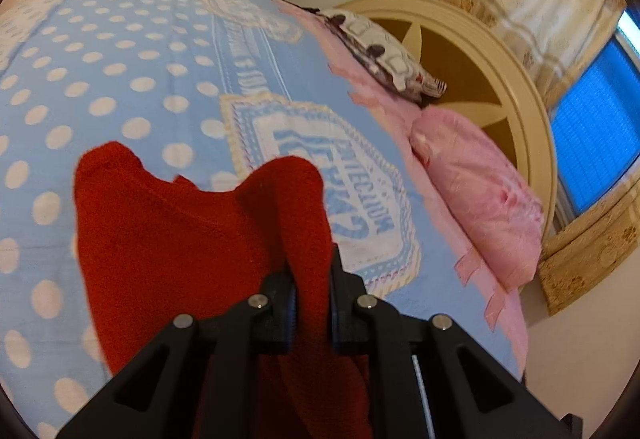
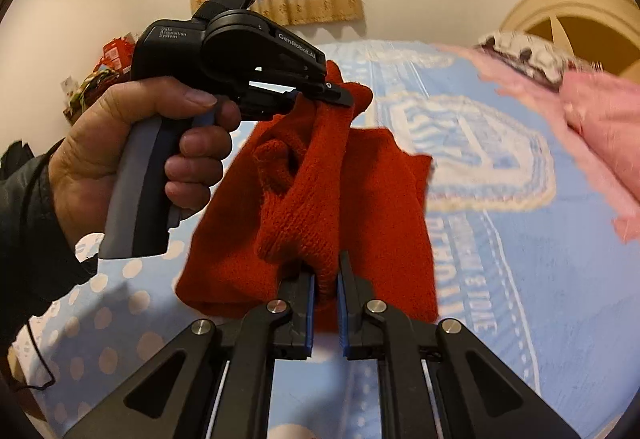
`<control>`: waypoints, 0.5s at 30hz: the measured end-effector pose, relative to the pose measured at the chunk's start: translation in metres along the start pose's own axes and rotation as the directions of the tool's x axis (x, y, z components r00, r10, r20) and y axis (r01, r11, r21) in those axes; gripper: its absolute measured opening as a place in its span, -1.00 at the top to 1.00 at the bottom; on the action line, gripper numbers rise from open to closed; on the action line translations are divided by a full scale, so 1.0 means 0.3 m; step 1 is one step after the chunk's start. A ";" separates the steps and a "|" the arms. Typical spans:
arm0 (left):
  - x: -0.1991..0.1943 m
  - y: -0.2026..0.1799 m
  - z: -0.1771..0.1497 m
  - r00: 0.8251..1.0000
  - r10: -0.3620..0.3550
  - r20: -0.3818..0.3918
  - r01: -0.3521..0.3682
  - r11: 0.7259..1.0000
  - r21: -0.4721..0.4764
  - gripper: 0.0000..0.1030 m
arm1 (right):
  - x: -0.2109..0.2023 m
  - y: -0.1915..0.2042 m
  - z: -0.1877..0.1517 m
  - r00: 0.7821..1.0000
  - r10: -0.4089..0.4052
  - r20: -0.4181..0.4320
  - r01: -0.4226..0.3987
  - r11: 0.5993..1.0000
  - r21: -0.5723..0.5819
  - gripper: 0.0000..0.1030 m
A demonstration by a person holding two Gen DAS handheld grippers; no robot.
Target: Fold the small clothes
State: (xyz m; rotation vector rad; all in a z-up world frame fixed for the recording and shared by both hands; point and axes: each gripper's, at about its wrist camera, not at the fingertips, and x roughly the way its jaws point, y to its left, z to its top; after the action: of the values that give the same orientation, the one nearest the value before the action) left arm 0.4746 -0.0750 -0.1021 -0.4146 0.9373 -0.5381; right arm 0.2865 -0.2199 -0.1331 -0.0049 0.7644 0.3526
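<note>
Each camera sits right behind its own tongs, looking down close at the same red knit cloth (image 1: 192, 239) on the bed (image 1: 120, 79).

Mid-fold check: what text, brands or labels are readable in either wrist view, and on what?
"GenRobot.AI": side of the left tongs housing.
"Data Acquisition System": rear of that housing, small but legible.
Blue bedspread badge lettering: upside down and blurred, ends in "?", otherwise unreadable.
Bedspread stripe lettering, right wrist view: blurred, unreadable.

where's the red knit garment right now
The red knit garment hangs over the blue polka-dot bedspread, pinched between the left gripper and right gripper, centre of both wrist views.
</note>
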 end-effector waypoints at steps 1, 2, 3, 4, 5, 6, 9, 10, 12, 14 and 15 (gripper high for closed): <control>0.014 -0.009 -0.006 1.000 0.006 -0.009 -0.006 1.000 0.009 0.75 | 0.003 -0.011 -0.006 1.000 0.005 -0.008 -0.005 1.000 0.012 0.84; 0.024 -0.016 -0.010 1.000 0.008 -0.015 -0.008 1.000 0.015 0.75 | 0.004 -0.020 -0.012 1.000 0.010 -0.014 -0.009 1.000 0.023 0.84; 0.034 -0.023 -0.013 1.000 0.012 -0.020 -0.012 1.000 0.020 0.75 | 0.004 -0.026 -0.015 1.000 0.013 -0.017 -0.012 0.999 0.030 0.84; 0.044 -0.030 -0.015 1.000 0.017 -0.025 -0.016 1.000 0.024 0.75 | 0.004 -0.036 -0.017 1.000 0.022 -0.020 -0.021 0.999 0.046 0.84; 0.051 -0.032 -0.018 0.999 0.019 -0.028 -0.018 0.999 0.027 0.75 | 0.003 -0.046 -0.019 0.999 0.030 -0.021 -0.028 0.998 0.059 0.84; 0.056 -0.036 -0.020 0.999 0.023 -0.030 -0.022 0.999 0.029 0.75 | 0.002 -0.058 -0.019 0.999 0.037 -0.023 -0.035 0.996 0.078 0.84; 0.076 -0.059 -0.026 0.999 0.041 -0.032 -0.039 0.998 0.053 0.75 | 0.012 -0.087 -0.028 0.998 0.054 -0.042 -0.049 0.992 0.120 0.84; 0.082 -0.072 -0.032 0.998 0.053 -0.029 -0.050 0.996 0.073 0.75 | 0.020 -0.097 -0.030 0.997 0.061 -0.050 -0.054 0.990 0.133 0.84; 0.092 -0.093 -0.036 0.997 0.074 -0.026 -0.071 0.991 0.111 0.70 | 0.028 -0.119 -0.041 0.994 0.082 -0.066 -0.070 0.983 0.169 0.84; 0.090 -0.112 -0.039 0.997 0.078 -0.025 -0.074 0.988 0.132 0.57 | 0.029 -0.130 -0.050 0.993 0.092 -0.074 -0.077 0.979 0.191 0.84; 0.075 -0.121 -0.044 0.997 0.078 -0.013 -0.076 0.987 0.142 0.55 | 0.031 -0.137 -0.051 0.992 0.097 -0.077 -0.080 0.976 0.202 0.84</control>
State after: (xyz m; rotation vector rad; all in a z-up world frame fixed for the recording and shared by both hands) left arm 0.4652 -0.1188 -0.1034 -0.2447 0.9227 -0.5352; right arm 0.2953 -0.2578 -0.1556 0.2034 0.8844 0.3611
